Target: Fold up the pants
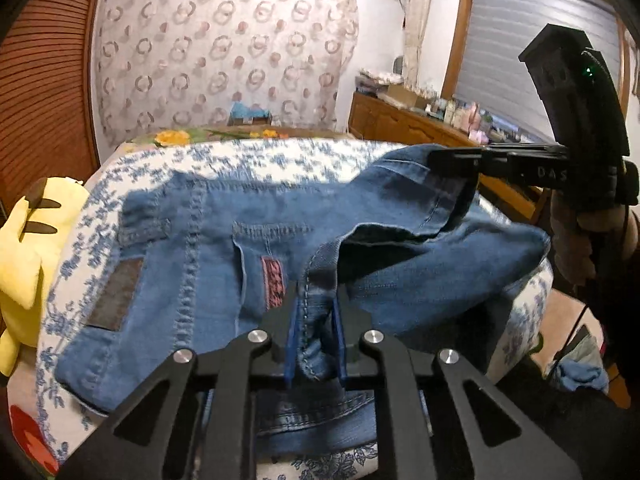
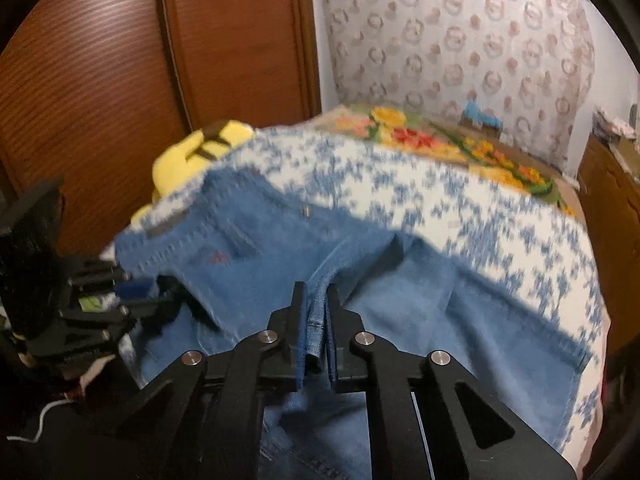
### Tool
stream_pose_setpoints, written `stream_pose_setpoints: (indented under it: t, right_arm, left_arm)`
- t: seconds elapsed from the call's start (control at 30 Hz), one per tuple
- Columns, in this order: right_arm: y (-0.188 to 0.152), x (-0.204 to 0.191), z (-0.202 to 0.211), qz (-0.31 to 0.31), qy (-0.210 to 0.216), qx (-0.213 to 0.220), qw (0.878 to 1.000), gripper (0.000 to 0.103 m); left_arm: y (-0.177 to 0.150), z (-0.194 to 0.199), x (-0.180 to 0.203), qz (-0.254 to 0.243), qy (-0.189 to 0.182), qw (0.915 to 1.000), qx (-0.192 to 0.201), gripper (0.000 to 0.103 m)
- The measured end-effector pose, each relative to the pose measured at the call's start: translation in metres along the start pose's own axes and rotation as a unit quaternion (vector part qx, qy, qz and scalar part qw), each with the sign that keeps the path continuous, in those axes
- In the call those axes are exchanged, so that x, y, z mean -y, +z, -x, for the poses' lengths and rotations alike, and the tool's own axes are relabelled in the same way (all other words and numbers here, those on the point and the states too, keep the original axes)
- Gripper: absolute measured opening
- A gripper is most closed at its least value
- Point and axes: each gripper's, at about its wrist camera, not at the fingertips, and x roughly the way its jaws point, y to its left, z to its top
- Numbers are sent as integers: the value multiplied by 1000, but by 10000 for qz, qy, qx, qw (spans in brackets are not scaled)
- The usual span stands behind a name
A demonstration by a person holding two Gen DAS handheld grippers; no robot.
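Observation:
Blue denim pants [image 1: 200,264] lie on a blue-and-white floral bed cover [image 1: 256,156], waistband and brown patch to the left. My left gripper [image 1: 314,300] is shut on a stitched seam fold of the pants. My right gripper shows in the left wrist view [image 1: 448,162] at the right, holding a raised denim edge above the bed. In the right wrist view the right gripper [image 2: 316,300] is shut on a denim hem fold of the pants [image 2: 400,300]. The left gripper [image 2: 136,292] shows at the left edge, clamped on the denim.
A yellow plush toy [image 1: 28,256] sits at the bed's left edge, also in the right wrist view [image 2: 192,152]. A flowered blanket [image 2: 460,140] lies at the far end. A wooden dresser [image 1: 408,120] stands at the right, a wooden wardrobe [image 2: 100,80] at the left.

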Motion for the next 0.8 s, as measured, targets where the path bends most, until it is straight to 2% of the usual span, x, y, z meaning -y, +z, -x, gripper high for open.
stream_pose_setpoints:
  t: [0.07, 0.33, 0.53, 0.8]
  right_arm:
    - [13, -3, 9, 60, -6, 208, 9998, 4]
    - [72, -25, 20, 306, 195, 716, 9968, 3]
    - [108, -59, 10, 631, 345, 886, 9935, 3]
    - [140, -94, -22, 798, 472, 912, 9915, 3]
  left_arm:
    - [5, 11, -3, 13, 13, 9999, 154, 7]
    - [21, 58, -23, 57, 182, 9976, 666, 4]
    - [26, 87, -46, 169, 404, 9945, 946, 4]
    - [20, 106, -83, 428, 651, 9915, 1039, 3]
